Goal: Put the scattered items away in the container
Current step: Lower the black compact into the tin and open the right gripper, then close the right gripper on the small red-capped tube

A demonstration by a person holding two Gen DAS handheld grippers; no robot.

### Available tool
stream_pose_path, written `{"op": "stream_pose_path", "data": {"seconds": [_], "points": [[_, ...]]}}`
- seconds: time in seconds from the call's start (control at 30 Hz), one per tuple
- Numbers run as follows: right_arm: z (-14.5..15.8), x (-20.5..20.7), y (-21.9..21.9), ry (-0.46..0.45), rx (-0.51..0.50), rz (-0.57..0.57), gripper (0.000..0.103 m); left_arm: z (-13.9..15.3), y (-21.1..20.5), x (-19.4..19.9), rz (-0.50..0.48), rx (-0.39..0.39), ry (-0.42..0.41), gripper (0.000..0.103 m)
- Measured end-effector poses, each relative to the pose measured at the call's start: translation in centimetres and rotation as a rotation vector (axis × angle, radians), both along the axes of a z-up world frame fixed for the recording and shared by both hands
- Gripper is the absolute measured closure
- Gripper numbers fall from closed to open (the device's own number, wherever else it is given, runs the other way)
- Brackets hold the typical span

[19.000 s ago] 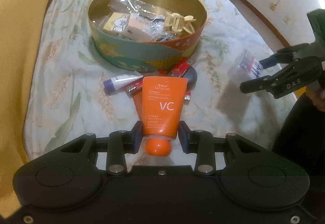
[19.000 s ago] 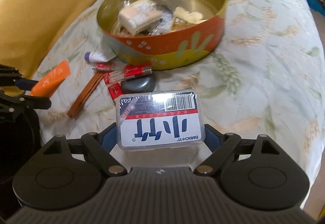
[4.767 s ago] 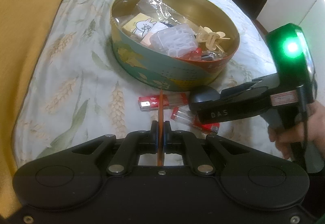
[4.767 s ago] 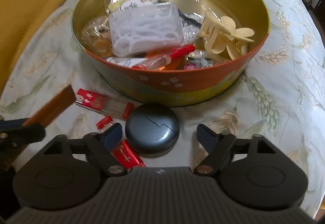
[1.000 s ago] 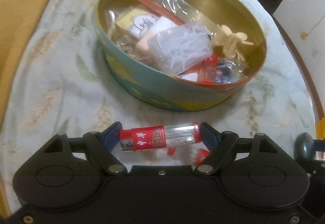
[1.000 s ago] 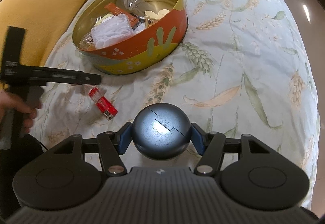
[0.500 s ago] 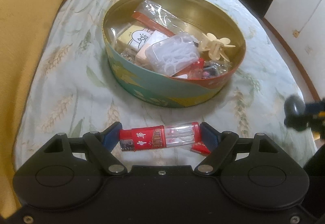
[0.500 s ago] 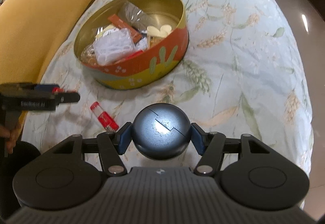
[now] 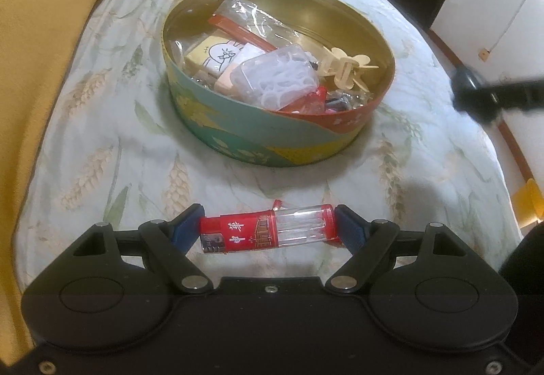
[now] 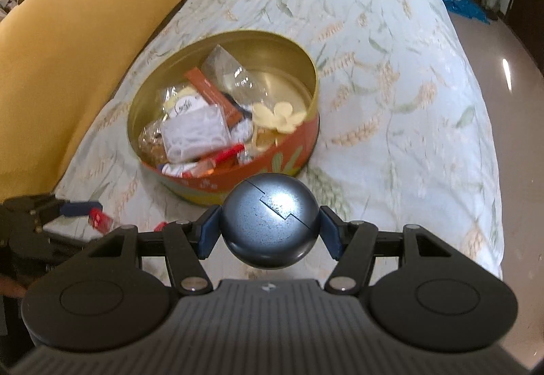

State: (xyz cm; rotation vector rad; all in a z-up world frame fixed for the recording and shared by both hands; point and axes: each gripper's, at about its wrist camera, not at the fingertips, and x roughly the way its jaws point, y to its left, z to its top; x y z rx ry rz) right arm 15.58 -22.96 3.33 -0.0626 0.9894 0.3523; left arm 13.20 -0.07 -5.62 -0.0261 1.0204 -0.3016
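A round tin with a gold inside sits on the bed, holding several small items. My left gripper is shut on a red and clear tube, held crosswise above the bedspread in front of the tin. A second red tube peeks out under it on the bed. My right gripper is shut on a dark round case, held in the air in front of the tin. The right gripper with the case shows blurred at the right of the left wrist view.
A yellow cushion runs along the bed's left side. The floral bedspread spreads around the tin. The bed edge and floor lie to the right. The left gripper shows at the lower left of the right wrist view.
My right gripper has risen and moved toward the tin with the round case. My left gripper still holds the red tube, a little higher and closer to the tin.
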Motion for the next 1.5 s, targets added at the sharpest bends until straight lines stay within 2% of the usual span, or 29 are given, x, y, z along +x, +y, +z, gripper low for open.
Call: {"op": "stream_pose_path", "data": {"seconds": [0.23,0.57,0.6,0.63,0.7,0.83,1.13,1.37,1.5], "points": [[0.7,3.1,2.9,-0.015,-0.001,0.026,0.04,-0.3,0.5,-0.9,-0.015,0.006,-0.007,0.022],[0.0,7.3,7.2,-0.025,-0.02,0.028,0.038,-0.5,1.0,-1.7,-0.023,0.001,-0.005,0.022],[0.0,7.5,7.3,-0.028,-0.016,0.025,0.029,-0.4,1.0,-1.7,-0.022,-0.002,-0.006,0.022],[0.2,7.6,7.3,-0.038,-0.009,0.016,0.025,-0.4,1.0,-1.7,-0.021,-0.003,-0.007,0.022],[0.6,7.3,7.1,-0.049,0.015,0.001,0.005,-0.4,1.1,-1.6,-0.018,-0.006,-0.009,0.022],[0.7,5.5,7.3,-0.079,-0.012,0.064,0.004,-0.4,1.1,-1.3,-0.016,-0.003,-0.008,0.022],[-0.7,1.8,6.6,-0.057,-0.021,0.179,0.005,-0.4,1.5,-1.2,0.003,0.003,-0.002,0.022],[-2.4,0.4,6.0,-0.013,-0.003,0.223,0.014,-0.3,2.0,-1.0,0.026,0.009,-0.002,0.022],[-3.6,-0.5,6.1,0.01,-0.009,0.259,0.016,-0.4,2.5,-0.8,0.045,0.011,-0.001,0.022]]}}
